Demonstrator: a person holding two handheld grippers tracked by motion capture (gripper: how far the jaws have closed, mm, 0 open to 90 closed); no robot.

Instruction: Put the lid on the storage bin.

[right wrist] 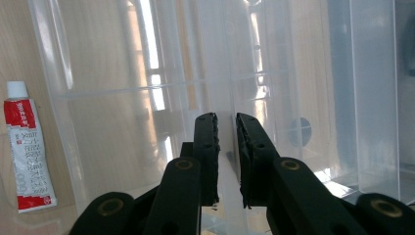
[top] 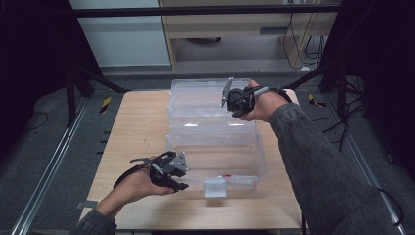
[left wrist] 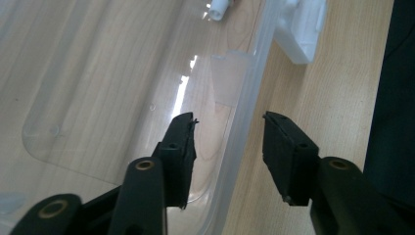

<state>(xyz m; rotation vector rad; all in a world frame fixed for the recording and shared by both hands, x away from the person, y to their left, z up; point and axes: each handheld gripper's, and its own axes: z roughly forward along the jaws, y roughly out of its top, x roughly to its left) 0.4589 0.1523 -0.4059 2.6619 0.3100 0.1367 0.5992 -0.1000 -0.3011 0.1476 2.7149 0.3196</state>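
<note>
Left tongs (left wrist: pixel 227 129) apart, straddling box (top: pixel 215 147) wall; right tongs (right wrist: pixel 226 125) clamp lid (top: pixel 208 95).

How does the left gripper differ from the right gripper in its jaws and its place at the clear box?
The left gripper has wide-apart jaws astride the near wall of the clear box; the right gripper has nearly closed jaws pinching a thin clear wall. The left gripper is at the near left corner; the right gripper is at the far part of the box. Both have black jaws.
</note>
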